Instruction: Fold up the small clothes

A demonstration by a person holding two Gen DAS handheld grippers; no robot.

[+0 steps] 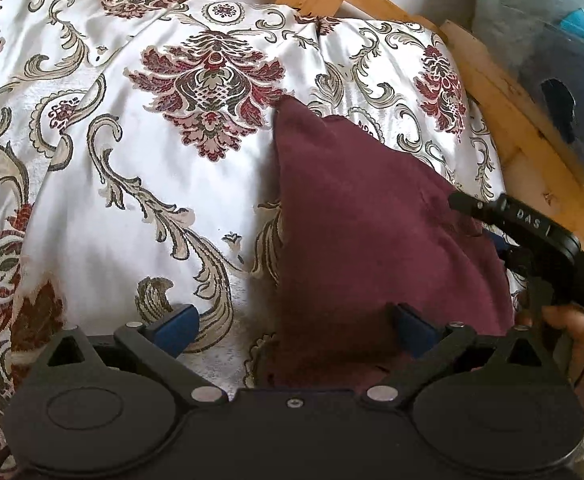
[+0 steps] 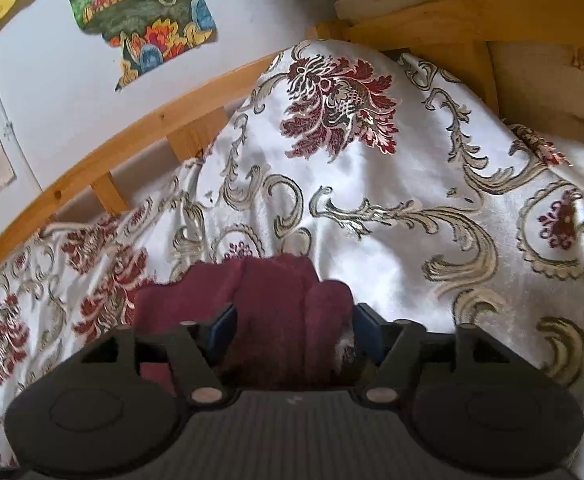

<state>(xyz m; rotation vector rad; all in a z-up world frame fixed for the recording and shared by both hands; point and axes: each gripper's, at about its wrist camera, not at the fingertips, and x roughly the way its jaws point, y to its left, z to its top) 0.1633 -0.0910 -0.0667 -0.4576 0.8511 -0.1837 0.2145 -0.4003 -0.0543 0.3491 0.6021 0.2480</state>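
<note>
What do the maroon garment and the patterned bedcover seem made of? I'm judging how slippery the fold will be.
Maroon garment: looks like soft, matte knit or fleece, with a fuzzy, lightless surface. Patterned bedcover: apparently satin-like woven brocade, glossy white ground with raised floral scrolls, so probably slick.

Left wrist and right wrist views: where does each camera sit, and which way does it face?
Left wrist: sits on the left gripper, looking along its open fingers at the maroon garment on the patterned bedspread; the right gripper and a hand show at right.
Right wrist: sits on the right gripper, facing the wooden bed frame and wall pictures; its fingers flank bunched garment.
Shared: garment, bedspread, frame.
</note>
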